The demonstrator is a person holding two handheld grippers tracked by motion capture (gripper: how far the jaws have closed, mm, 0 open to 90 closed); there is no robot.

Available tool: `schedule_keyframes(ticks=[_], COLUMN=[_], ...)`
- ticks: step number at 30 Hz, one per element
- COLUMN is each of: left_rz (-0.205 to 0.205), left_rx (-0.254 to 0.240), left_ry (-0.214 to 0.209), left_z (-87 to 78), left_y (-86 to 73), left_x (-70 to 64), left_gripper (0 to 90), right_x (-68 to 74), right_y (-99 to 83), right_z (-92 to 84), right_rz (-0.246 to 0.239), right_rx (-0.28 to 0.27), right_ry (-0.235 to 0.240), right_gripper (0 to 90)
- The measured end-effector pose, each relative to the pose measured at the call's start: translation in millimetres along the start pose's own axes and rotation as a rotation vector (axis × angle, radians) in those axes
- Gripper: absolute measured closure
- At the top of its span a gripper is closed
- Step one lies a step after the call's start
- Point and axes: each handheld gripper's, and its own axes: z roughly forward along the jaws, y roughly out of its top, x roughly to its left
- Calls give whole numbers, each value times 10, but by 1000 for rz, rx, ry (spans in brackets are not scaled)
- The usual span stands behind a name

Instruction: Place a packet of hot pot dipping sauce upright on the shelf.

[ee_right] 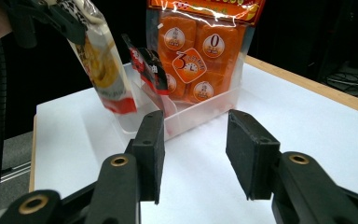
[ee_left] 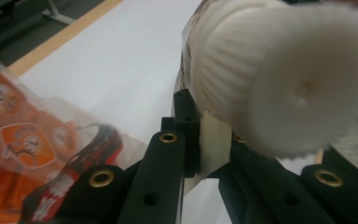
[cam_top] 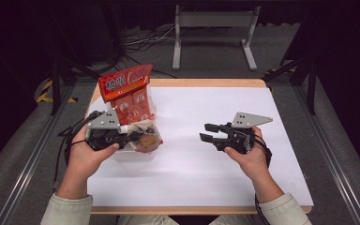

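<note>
In the high view, the left claw [cam_top: 138,137] sits at the left of the white surface [cam_top: 206,159], its jaws closed on the edge of a pale packet [cam_top: 146,136] that hangs over a clear bin [cam_top: 133,156]. An orange bag [cam_top: 129,93] stands upright in the far end of that bin, leaning slightly back. The right claw [cam_top: 209,132] is well apart from the bin, at the right of the surface, pointing left toward it, with its jaws partly open and nothing between them. A hand [cam_top: 90,157] grips the left claw from below, and another hand [cam_top: 248,157] grips the right one. In the left gripper view, the left claw [ee_left: 200,140] has its jaws pressed tight on a thin flap of the packet [ee_left: 279,79], whose ribbed white contents bulge close and blurred above the jaws; the orange bag [ee_left: 14,140] lies at the lower left, and a red and black wrapper [ee_left: 81,168] runs beside the left jaw. In the right gripper view, the right claw [ee_right: 193,151] is held half open over the bare surface [ee_right: 307,121], gripping nothing. Beyond it stands the bin [ee_right: 200,114], with the orange bag [ee_right: 198,56] upright inside, the red and black wrapper [ee_right: 149,67] leaning in front of it, and the packet [ee_right: 103,70] dangling from the left claw [ee_right: 67,21] above the bin's near end.
</note>
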Motion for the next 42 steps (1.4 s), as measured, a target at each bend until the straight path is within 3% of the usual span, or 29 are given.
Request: schedule_keyframes(ticks=[11, 14, 21, 28, 34, 42], left_rz=[-24, -27, -46, -51, -52, -57], left_rx=[-12, 5, 20, 49, 64, 50], left_ry=[80, 124, 141, 195, 201, 144], left_z=[-98, -112, -134, -107, -72, -41], left_y=[-77, -77, -103, -122, -151, -214], left_x=[101, 93, 125, 146, 182, 247], left_gripper=[885, 885, 885, 885, 885, 885], right_x=[-73, -86, -117, -136, -134, -144], right_y=[-14, -20, -29, -37, -37, -42], right_z=[-64, -75, -92, -96, -91, -92], right_rz=[15, 17, 23, 33, 31, 35], right_rx=[-7, -6, -6, -9, -7, -7], right_ry=[-23, -27, -35, -38, -36, -36], right_gripper=[579, 576, 572, 569, 568, 567])
